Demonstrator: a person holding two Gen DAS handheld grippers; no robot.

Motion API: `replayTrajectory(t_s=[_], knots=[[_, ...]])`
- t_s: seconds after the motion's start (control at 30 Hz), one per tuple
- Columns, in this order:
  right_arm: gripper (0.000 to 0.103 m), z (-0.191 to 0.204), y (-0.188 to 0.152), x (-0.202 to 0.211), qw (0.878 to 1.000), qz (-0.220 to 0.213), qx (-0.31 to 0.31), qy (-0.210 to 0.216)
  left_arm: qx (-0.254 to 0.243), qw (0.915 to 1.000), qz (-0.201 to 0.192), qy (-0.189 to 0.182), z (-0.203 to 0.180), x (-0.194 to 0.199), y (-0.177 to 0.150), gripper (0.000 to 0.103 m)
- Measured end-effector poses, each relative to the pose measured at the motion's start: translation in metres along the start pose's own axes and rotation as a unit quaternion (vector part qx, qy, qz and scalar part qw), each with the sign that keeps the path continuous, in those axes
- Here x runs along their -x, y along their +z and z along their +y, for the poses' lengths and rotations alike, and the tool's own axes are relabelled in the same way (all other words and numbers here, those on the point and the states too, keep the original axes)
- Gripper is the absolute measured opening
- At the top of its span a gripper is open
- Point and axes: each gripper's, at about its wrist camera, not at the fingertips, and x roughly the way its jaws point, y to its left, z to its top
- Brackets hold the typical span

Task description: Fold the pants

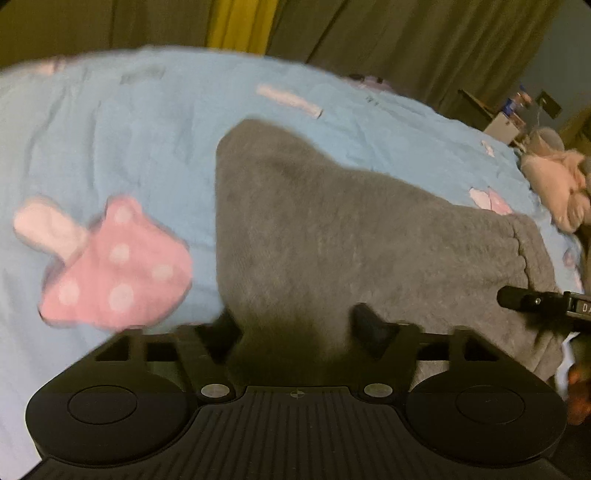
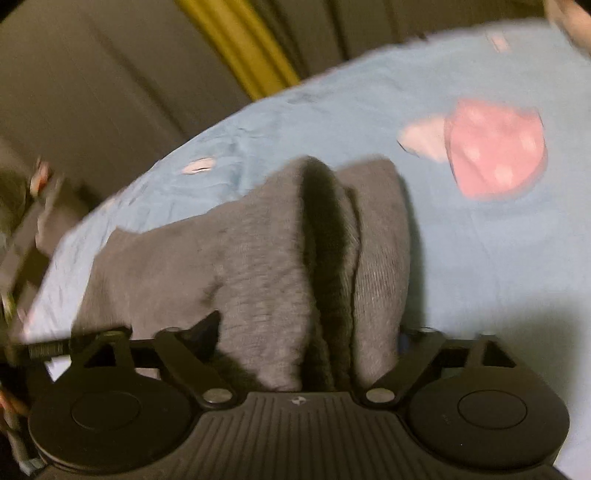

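Grey fleece pants (image 1: 332,236) lie on the light blue bedspread (image 1: 110,140), bunched and partly lifted toward both cameras.

Left gripper (image 1: 297,325): fingers sit apart with a thick wad of grey fabric filling the gap between them — looks clamped on the pants, jaws held roughly half open by the cloth. The fabric rises from the jaws to a peak mid-frame, then slopes right toward a seamed edge near the bed's side.

Right gripper (image 2: 306,339): same story. Its left finger (image 2: 205,328) is visible against the cloth; the right one is hidden behind the fabric. Pants fold (image 2: 258,258) runs up from the jaws in two ridges with a dark crease between them. Grip looks closed on the cloth.

The right gripper's tip shows at the right edge of the left view, touching the pants edge.

Pink mushroom print (image 1: 118,266) on the bedspread sits just left of the pants — curtains (image 1: 406,33) behind. Both views motion-blurred.
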Motion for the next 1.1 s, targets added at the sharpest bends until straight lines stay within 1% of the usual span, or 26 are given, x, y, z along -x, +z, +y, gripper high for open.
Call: replayTrajectory(t_s=[0.03, 0.07, 0.13, 0.2, 0.23, 0.27, 0.3, 0.33, 0.37, 0.43, 0.47, 0.6, 0.73, 0.77, 0.8, 0.83, 0.87, 0.9, 0.93, 0.97, 1.0, 1.03, 1.1], knots=[[0.097, -0.004, 0.000, -0.003, 1.000, 0.003, -0.009, 0.012, 0.005, 0.9999, 0.005, -0.010, 0.002, -0.002, 0.000, 0.085], [0.099, -0.005, -0.001, -0.004, 1.000, 0.005, -0.008, 0.023, 0.000, 0.9999, 0.003, -0.016, 0.002, -0.003, -0.001, 0.085], [0.099, -0.004, 0.003, -0.006, 1.000, 0.011, -0.002, 0.028, -0.020, 0.9997, -0.001, -0.012, -0.002, -0.004, -0.002, 0.084], [0.097, -0.002, 0.001, -0.006, 1.000, 0.007, 0.007, 0.024, -0.036, 0.9992, -0.004, -0.013, -0.008, -0.005, -0.003, 0.071], [0.082, 0.001, -0.002, -0.006, 1.000, -0.003, 0.016, 0.014, -0.040, 0.9989, -0.003, -0.022, -0.011, -0.005, -0.003, 0.053], [0.074, 0.006, -0.004, -0.005, 1.000, -0.011, 0.025, 0.008, -0.036, 0.9989, 0.000, -0.031, -0.013, -0.005, -0.002, 0.041], [0.072, 0.011, -0.006, -0.004, 0.999, -0.019, 0.034, 0.004, -0.034, 0.9991, -0.006, -0.023, -0.015, -0.002, -0.001, 0.037], [0.068, 0.014, -0.007, -0.001, 0.999, -0.026, 0.038, -0.001, -0.038, 0.9992, -0.010, -0.011, -0.019, 0.001, 0.001, 0.028], [0.066, 0.018, -0.007, 0.002, 0.999, -0.030, 0.041, -0.004, -0.042, 0.9990, -0.015, -0.001, -0.023, 0.006, 0.002, 0.025], [0.063, 0.025, -0.006, 0.011, 0.998, -0.043, 0.037, 0.001, -0.050, 0.9984, -0.027, 0.004, -0.031, 0.018, 0.007, 0.023], [0.062, 0.029, -0.003, 0.017, 0.998, -0.050, 0.033, 0.011, -0.057, 0.9978, -0.035, 0.004, -0.034, 0.023, 0.009, 0.023], [0.059, 0.042, 0.012, 0.030, 0.996, -0.071, 0.027, 0.040, -0.067, 0.9951, -0.072, -0.009, -0.048, 0.046, 0.028, 0.021], [0.058, 0.051, 0.032, 0.038, 0.993, -0.107, 0.024, 0.048, -0.077, 0.9908, -0.112, 0.003, -0.059, 0.053, 0.051, 0.021], [0.058, 0.052, 0.038, 0.040, 0.991, -0.120, 0.023, 0.051, -0.073, 0.9896, -0.124, 0.007, -0.059, 0.053, 0.057, 0.022], [0.060, 0.051, 0.045, 0.039, 0.990, -0.130, 0.025, 0.053, -0.064, 0.9888, -0.133, 0.021, -0.057, 0.052, 0.062, 0.025], [0.070, 0.050, 0.052, 0.037, 0.989, -0.136, 0.026, 0.046, -0.054, 0.9876, -0.139, 0.048, -0.056, 0.050, 0.066, 0.041], [0.090, 0.047, 0.058, 0.036, 0.990, -0.138, 0.017, 0.025, -0.043, 0.9855, -0.143, 0.081, -0.054, 0.048, 0.068, 0.063], [0.099, 0.042, 0.063, 0.034, 0.990, -0.140, -0.003, -0.006, -0.029, 0.9808, -0.146, 0.126, -0.052, 0.047, 0.067, 0.074], [0.099, 0.035, 0.062, 0.038, 0.986, -0.157, -0.028, -0.045, -0.028, 0.9775, -0.146, 0.149, -0.050, 0.046, 0.064, 0.084], [0.099, 0.026, 0.059, 0.042, 0.981, -0.172, -0.049, -0.069, -0.039, 0.9760, -0.143, 0.160, -0.048, 0.046, 0.057, 0.087], [0.099, 0.019, 0.058, 0.044, 0.982, -0.168, -0.060, -0.063, -0.051, 0.9775, -0.130, 0.158, -0.046, 0.045, 0.047, 0.087], [0.099, 0.009, 0.051, 0.047, 0.984, -0.158, -0.080, -0.038, -0.055, 0.9795, -0.118, 0.153, -0.043, 0.046, 0.036, 0.088], [0.099, -0.008, 0.032, 0.049, 0.981, -0.142, -0.129, 0.013, -0.056, 0.9835, -0.111, 0.132, -0.038, 0.047, 0.013, 0.089]])
